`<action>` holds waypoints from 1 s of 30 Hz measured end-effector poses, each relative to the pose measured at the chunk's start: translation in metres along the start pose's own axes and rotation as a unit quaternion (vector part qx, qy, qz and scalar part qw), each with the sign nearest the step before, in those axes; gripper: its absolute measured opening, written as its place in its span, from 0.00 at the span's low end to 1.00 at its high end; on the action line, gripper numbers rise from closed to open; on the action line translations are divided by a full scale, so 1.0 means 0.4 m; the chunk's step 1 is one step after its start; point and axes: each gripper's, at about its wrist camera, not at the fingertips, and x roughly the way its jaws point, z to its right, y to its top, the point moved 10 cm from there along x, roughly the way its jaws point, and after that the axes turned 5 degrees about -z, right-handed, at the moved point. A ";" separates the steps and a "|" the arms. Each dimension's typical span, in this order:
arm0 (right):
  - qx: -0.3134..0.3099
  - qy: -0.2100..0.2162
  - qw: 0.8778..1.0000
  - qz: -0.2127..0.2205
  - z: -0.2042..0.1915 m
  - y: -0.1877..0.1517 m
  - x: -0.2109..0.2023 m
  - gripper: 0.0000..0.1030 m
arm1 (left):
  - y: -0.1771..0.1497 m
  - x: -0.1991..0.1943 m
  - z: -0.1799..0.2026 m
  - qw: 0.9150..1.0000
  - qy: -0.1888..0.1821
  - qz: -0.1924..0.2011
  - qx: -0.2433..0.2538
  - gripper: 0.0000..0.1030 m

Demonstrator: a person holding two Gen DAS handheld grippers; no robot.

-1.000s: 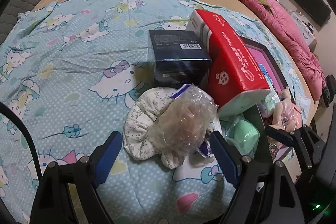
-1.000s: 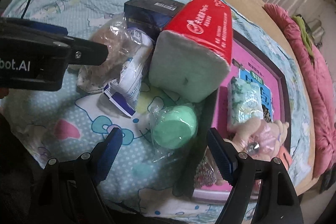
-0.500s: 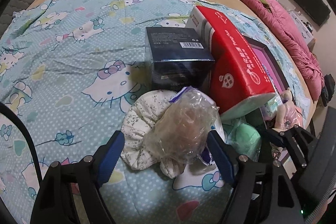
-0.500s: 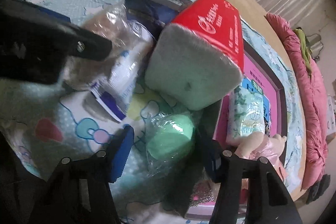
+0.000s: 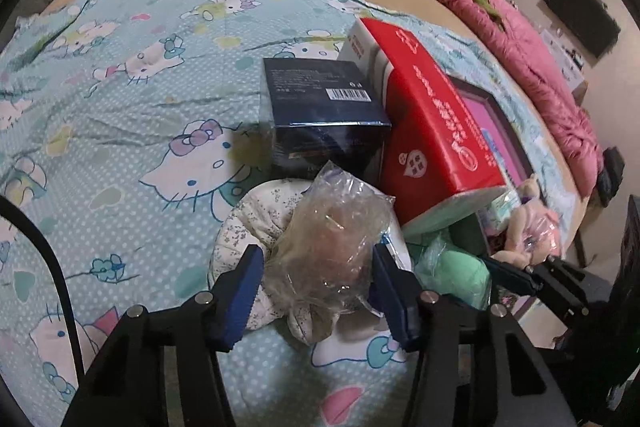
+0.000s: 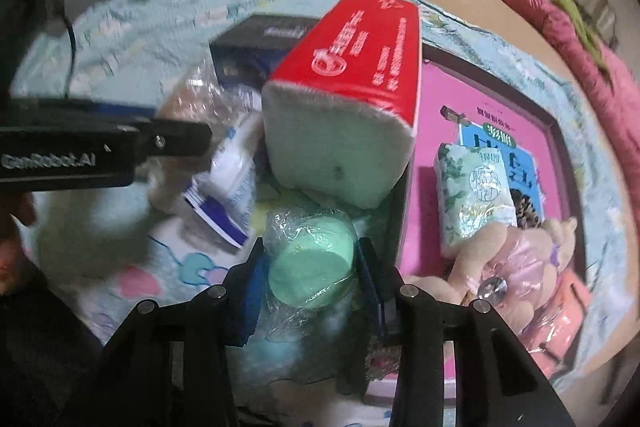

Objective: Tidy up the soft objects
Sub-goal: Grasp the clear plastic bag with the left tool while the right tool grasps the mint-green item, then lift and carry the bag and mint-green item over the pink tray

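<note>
Plastic-wrapped items on the bed [image 5: 120,99] are being gripped: left tool [image 5: 316,291] narrows around the bagged toy [image 5: 332,247], right tool [image 6: 310,271] clamps the green puff [image 6: 312,267]; next, lift toward the pink tray [image 6: 480,99].

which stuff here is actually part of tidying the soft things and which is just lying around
Part of the job:
- bagged brownish soft item, between the left gripper fingers
- green wrapped roll, between the right gripper fingers
- floral cushion
- plush doll
- pink tray

Lying about:
- dark blue box
- red tissue pack
</note>
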 end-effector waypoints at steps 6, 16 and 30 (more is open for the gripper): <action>0.025 0.033 0.999 0.018 -0.008 0.000 -0.048 0.43 | -0.009 -0.064 -0.012 1.000 0.001 0.020 -0.006 0.53; 0.045 0.057 0.996 0.049 -0.017 0.001 -0.120 0.43 | -0.043 -0.147 -0.001 0.999 0.031 0.040 0.009 0.53; 0.059 0.054 0.990 0.117 0.008 0.027 -0.278 0.43 | -0.043 -0.251 0.118 0.995 0.035 0.075 0.046 0.53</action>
